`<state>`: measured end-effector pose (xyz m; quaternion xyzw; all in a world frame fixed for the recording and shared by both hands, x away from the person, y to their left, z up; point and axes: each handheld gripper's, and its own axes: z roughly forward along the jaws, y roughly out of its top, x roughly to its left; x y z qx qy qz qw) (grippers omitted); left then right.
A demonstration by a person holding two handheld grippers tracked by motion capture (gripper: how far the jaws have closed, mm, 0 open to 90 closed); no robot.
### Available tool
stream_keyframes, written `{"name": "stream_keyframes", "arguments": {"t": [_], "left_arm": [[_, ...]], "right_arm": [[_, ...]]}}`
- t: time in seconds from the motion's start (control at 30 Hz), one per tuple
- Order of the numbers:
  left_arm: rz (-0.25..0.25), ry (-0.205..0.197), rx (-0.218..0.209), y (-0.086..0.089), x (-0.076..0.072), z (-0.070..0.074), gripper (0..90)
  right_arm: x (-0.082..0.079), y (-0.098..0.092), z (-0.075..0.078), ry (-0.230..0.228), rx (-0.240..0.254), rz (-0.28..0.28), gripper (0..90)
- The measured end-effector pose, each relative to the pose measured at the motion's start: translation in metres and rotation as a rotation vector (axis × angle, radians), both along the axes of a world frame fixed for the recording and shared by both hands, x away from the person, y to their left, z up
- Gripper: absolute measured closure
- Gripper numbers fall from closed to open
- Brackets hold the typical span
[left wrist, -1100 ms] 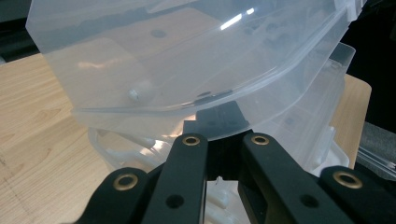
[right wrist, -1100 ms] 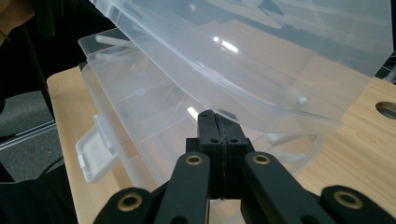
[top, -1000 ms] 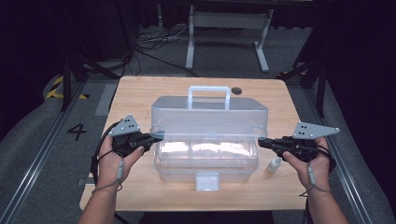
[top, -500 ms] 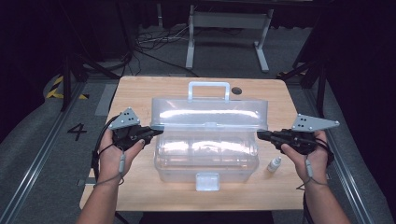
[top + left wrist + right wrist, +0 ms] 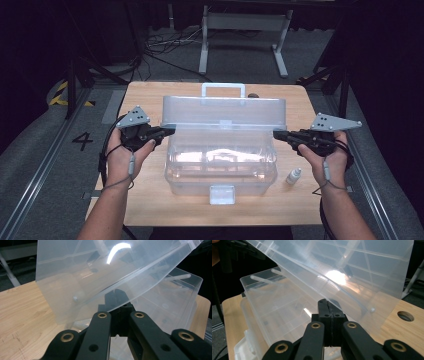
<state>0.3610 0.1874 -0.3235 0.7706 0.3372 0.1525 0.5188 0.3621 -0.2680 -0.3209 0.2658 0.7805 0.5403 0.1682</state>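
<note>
Your worktop (image 5: 150,200) is a pale wooden top, and the clear plastic box (image 5: 220,172) takes up most of its middle, with its front wall near the edge closest to you and its back reaching toward the far edge. The white latch (image 5: 222,194) hangs at the middle of that front wall.

The box's lid (image 5: 223,111) is raised off the base, hinged along the back and tilted up, its carrying handle (image 5: 223,90) pointing toward the far edge of the worktop. In the left gripper view the lid (image 5: 75,277) slants above the open base, and in the right gripper view the lid (image 5: 352,272) rises the same way over the divided compartments.

Your left gripper (image 5: 170,131) sits at the lid's left end, jaws pressed together with nothing between them, the tips tucked under the lid's lower edge. Your right gripper (image 5: 276,134) mirrors it at the lid's right end, jaws likewise closed tight and empty, tips against the underside of the lid's edge.

A small white dropper bottle (image 5: 294,176) stands on the worktop just beside the box's front right corner, near your right hand (image 5: 327,160).

A round hole (image 5: 405,316) in the worktop shows in the right gripper view, beyond the lid.
</note>
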Motion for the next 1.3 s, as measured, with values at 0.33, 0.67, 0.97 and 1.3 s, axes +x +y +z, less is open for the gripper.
{"name": "stream_keyframes", "arguments": {"t": [0.33, 0.67, 0.97, 1.3], "left_arm": [[0.019, -0.012, -0.003, -0.001, 0.009, 0.006, 89.9], [0.045, -0.029, -0.005, -0.003, 0.018, 0.011, 89.9], [0.055, -0.03, -0.01, -0.004, 0.021, 0.013, 89.8], [0.057, -0.031, -0.01, -0.004, 0.022, 0.014, 89.8]], "right_arm": [[0.008, 0.003, 0.003, -0.006, 0.021, -0.042, 90.0], [0.019, 0.005, 0.011, -0.015, 0.021, -0.083, 90.0], [0.024, 0.005, 0.012, -0.009, 0.029, -0.095, 90.0], [0.018, 0.003, 0.012, -0.016, 0.026, -0.098, 86.5]]}}
